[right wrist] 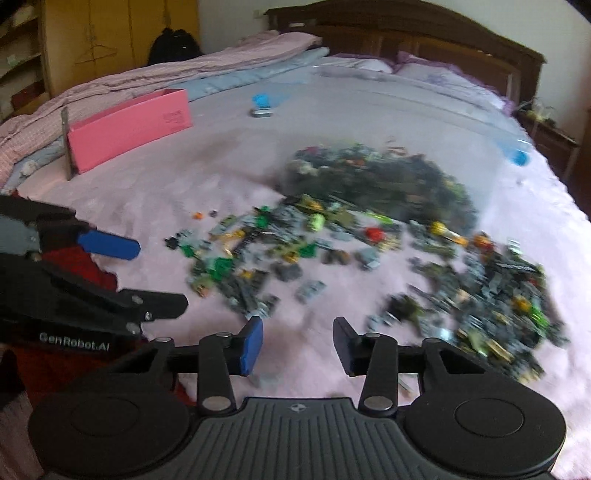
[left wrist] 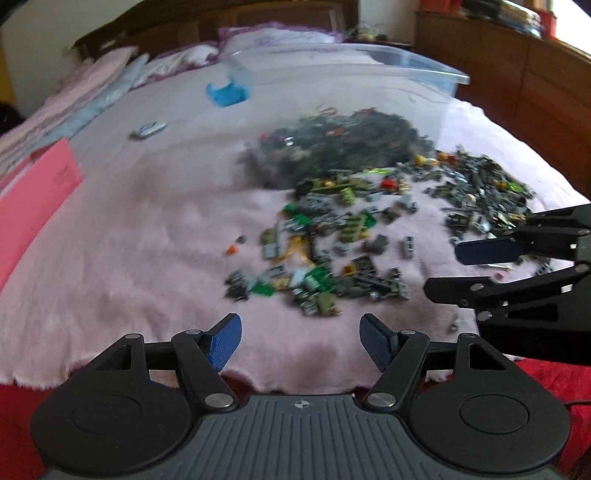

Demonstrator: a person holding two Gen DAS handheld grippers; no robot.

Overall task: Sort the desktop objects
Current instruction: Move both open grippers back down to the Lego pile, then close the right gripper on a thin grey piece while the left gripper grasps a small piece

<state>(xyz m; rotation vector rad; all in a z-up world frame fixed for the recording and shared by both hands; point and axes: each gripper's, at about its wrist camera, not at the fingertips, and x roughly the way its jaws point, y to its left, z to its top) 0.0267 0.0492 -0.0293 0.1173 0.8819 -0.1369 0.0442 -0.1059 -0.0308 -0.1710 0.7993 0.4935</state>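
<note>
My left gripper (left wrist: 301, 341) sits nearest in the left wrist view, its blue-padded fingers (left wrist: 225, 341) spread wide with nothing between them, only the pink fleece blanket (left wrist: 129, 258) below. My right gripper (right wrist: 298, 345) appears likewise in its own view, its fingers (right wrist: 251, 345) apart at a narrower gap and pinching nothing. Each gripper is also seen from the side by the other camera: the right one enters at the right edge of the left view, the left one at the left edge of the right view, both above the blanket's near edge, where a red cover (left wrist: 22, 406) shows under the fleece.

Just beyond the fingertips lies the task's material, a scatter of small building-brick pieces (left wrist: 314, 254), mostly grey, olive and green with a few red, orange and yellow ones, blurred too much to tell single shapes. A denser heap (right wrist: 498, 295) lies to the right of the looser patch. Two tiny pieces, one orange (left wrist: 231, 250), lie apart on the left.

Behind the scatter stands a clear plastic bin (left wrist: 369, 70) on the bed, with a dark mass of further pieces (left wrist: 351, 140) seen through its wall. To the left are a pink box (right wrist: 129, 129) and, farther off, a small pale object (left wrist: 147, 130) and a blue clip-like part (left wrist: 227, 94), the latter seemingly on the bin. Pillows (right wrist: 436, 72) and a dark wooden headboard (right wrist: 406, 29) close the far end
</note>
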